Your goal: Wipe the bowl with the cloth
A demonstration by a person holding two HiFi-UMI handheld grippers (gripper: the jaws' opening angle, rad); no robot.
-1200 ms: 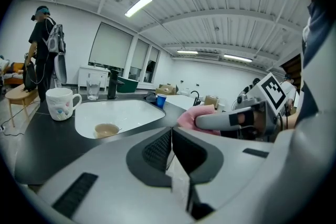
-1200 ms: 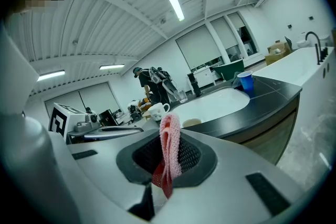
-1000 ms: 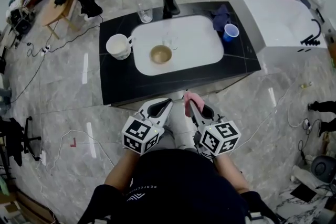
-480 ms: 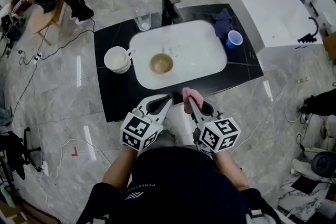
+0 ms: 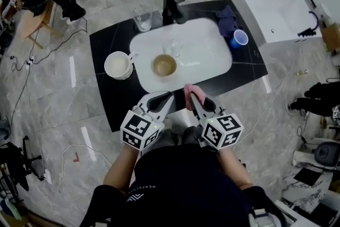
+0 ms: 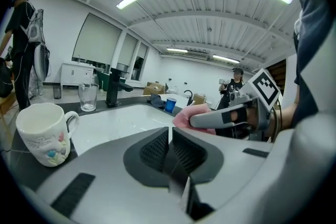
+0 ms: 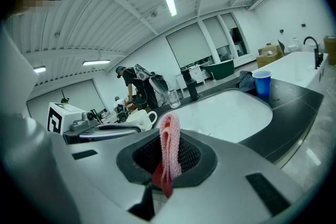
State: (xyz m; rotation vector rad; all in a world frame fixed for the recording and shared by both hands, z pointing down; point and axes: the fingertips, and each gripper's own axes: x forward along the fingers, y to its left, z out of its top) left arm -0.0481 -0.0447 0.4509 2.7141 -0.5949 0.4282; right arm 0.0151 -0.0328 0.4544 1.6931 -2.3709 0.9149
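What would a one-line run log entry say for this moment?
phase: wiping not yet begun | left gripper: shut, empty | right gripper: shut on pink cloth | round brown bowl: in white sink basin, untouched

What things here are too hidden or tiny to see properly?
- The bowl: head view, too small to tell if it is dirty; both gripper views, hidden behind each gripper's own body and the sink rim.
- The cloth: right gripper view, its lower end disappears between the right gripper pads.
- The glass: head view, too small to tell whether it holds water.
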